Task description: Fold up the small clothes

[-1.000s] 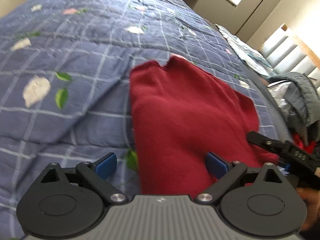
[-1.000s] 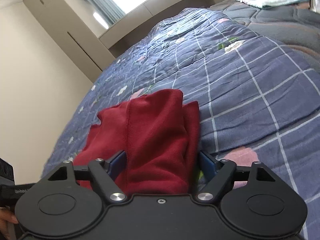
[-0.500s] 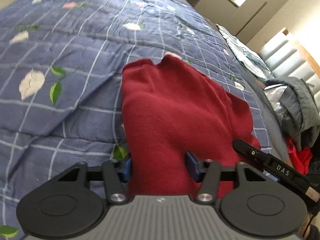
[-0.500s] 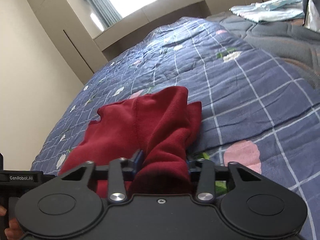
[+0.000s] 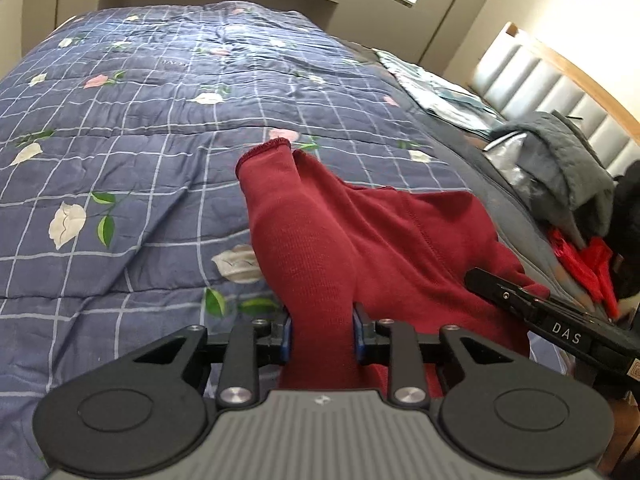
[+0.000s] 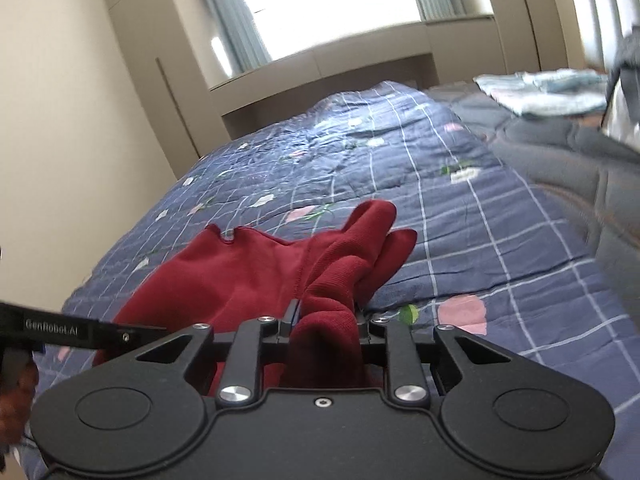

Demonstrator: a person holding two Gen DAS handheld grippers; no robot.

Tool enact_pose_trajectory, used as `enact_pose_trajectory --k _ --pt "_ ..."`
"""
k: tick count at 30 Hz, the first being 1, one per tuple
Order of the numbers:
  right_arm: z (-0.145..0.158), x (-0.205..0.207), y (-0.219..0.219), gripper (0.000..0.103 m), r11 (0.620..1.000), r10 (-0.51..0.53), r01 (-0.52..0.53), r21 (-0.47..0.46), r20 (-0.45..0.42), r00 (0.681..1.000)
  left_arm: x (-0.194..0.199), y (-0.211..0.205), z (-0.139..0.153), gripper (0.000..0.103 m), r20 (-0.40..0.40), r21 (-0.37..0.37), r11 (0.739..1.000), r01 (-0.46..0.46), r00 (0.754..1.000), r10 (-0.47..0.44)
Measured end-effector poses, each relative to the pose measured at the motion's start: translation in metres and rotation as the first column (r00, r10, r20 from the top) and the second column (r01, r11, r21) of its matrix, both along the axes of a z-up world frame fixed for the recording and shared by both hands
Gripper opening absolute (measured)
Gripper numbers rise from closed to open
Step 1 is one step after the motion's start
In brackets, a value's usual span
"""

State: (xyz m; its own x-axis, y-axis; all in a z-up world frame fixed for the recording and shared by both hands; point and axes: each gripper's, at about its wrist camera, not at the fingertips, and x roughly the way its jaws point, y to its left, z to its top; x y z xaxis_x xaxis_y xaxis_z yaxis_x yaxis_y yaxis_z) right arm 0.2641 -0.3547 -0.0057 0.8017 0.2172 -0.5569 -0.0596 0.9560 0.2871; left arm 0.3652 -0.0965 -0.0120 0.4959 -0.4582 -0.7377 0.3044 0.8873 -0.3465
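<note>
A blue quilted bedspread point(image 5: 168, 120) with a white grid and printed roses covers the bed. Along its right edge lies a plain grey quilt point(image 6: 560, 152); a folded pale blue-and-white cloth point(image 6: 540, 96) rests on it near the far corner. A grey padded jacket point(image 5: 560, 160) is heaped by the padded headboard point(image 5: 560, 92), a bright red fabric item point(image 5: 580, 260) just beside it.
</note>
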Motion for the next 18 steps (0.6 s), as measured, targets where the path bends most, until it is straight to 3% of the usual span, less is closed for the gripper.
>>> enact_pose_trajectory --k 9,18 --pt "0.022 -0.004 0.049 0.024 0.993 0.098 -0.093 -0.07 0.085 0.992 -0.02 0.034 0.022 0.029 0.067 0.01 1.0 -0.006 0.998 0.006" --pt "0.029 0.056 0.135 0.024 0.978 0.209 -0.21 -0.012 0.142 0.968 -0.003 0.119 0.044 0.029 0.135 0.025 0.985 -0.171 0.977 0.166"
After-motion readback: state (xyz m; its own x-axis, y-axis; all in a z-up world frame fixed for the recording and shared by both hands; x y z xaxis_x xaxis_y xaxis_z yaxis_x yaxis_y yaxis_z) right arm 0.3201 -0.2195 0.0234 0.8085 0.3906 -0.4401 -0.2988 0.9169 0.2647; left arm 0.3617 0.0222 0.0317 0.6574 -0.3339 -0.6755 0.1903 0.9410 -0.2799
